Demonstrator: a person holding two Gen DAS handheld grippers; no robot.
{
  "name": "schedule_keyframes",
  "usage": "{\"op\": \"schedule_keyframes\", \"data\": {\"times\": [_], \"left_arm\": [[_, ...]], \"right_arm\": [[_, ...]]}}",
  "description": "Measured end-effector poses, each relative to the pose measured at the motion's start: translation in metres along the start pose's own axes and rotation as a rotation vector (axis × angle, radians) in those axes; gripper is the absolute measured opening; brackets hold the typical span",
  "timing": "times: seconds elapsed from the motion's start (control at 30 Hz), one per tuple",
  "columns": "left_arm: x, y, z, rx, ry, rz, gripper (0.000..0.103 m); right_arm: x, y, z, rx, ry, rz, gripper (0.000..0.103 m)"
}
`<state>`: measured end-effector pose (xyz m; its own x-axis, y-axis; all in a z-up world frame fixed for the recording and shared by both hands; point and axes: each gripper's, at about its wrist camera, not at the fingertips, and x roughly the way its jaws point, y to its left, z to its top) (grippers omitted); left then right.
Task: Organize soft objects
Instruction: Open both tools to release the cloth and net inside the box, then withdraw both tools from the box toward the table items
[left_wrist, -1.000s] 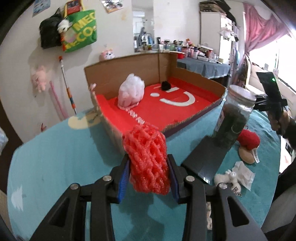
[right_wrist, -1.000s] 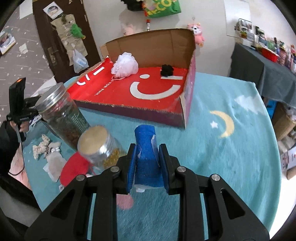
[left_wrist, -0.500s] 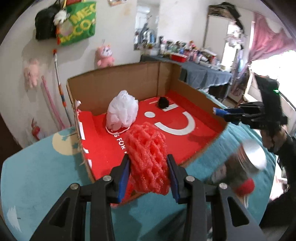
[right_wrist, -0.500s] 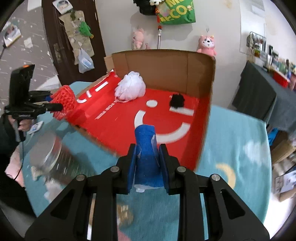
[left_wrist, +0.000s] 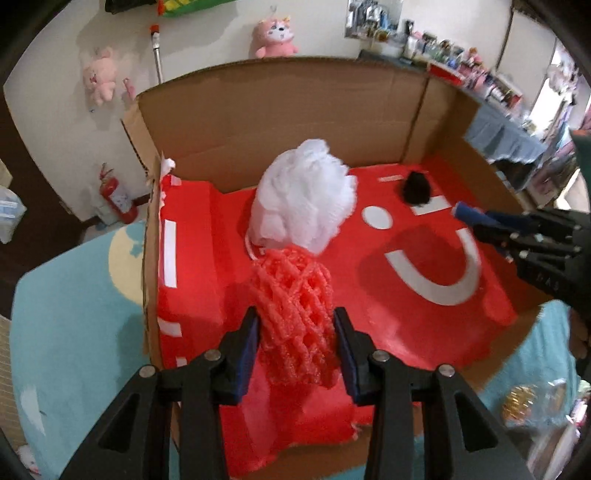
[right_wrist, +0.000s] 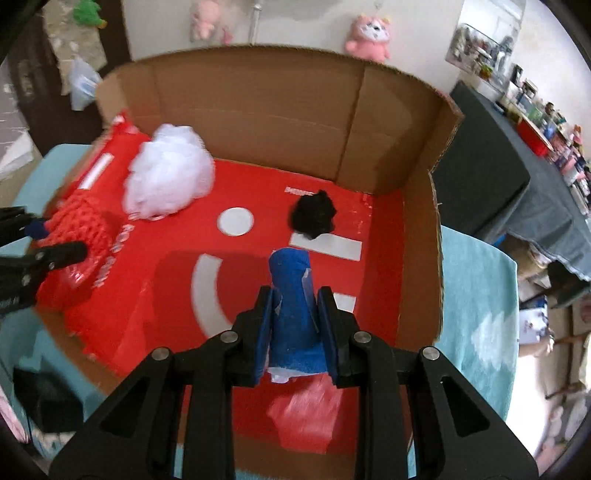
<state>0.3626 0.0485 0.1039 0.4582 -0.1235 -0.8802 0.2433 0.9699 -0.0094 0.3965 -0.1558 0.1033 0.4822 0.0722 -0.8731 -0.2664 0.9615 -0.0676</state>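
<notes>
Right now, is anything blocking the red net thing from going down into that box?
Nothing visible does. The red foam net, held in the left gripper, hangs over bare red floor of the box; the white pouf sits just beyond it.

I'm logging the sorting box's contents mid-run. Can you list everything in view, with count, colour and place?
cardboard box: one, brown walls, red floor with white marks, on the teal cloth
bath pouf: one, white, box floor, left rear
black puff: one, black, box floor, right rear
foam net: one, red, between the left gripper's pads
blue roll: one, blue, between the right gripper's pads
plush toy: one, pink, on the wall behind the box
left gripper: black, closed on the foam net
right gripper: black, closed on the blue roll
</notes>
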Motion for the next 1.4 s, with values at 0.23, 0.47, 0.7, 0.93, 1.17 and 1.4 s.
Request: {"op": "schedule_keyframes", "data": {"times": [0.23, 0.47, 0.7, 0.93, 1.17, 1.4], "left_arm": [[0.023, 0.006, 0.006, -0.028, 0.039, 0.036, 0.044], [0.027, 0.004, 0.010, -0.016, 0.028, 0.052, 0.046], [0.026, 0.003, 0.010, -0.019, 0.009, 0.039, 0.057], [-0.009, -0.005, 0.004, -0.015, -0.091, 0.002, 0.080], [-0.078, -0.019, -0.019, -0.023, -0.260, -0.013, 0.098], [-0.156, -0.040, -0.056, -0.023, -0.428, 0.000, 0.103]], "right_arm": [[0.033, -0.009, 0.010, 0.041, 0.073, -0.039, 0.024], [0.048, -0.010, 0.007, 0.023, 0.099, -0.047, 0.024], [0.048, -0.009, 0.000, -0.013, 0.086, -0.049, 0.025], [0.020, 0.003, 0.001, -0.024, 0.006, -0.019, 0.064], [-0.055, 0.003, -0.010, 0.016, -0.120, -0.027, 0.064], [-0.153, 0.015, -0.038, 0.022, -0.310, -0.047, 0.076]]}}
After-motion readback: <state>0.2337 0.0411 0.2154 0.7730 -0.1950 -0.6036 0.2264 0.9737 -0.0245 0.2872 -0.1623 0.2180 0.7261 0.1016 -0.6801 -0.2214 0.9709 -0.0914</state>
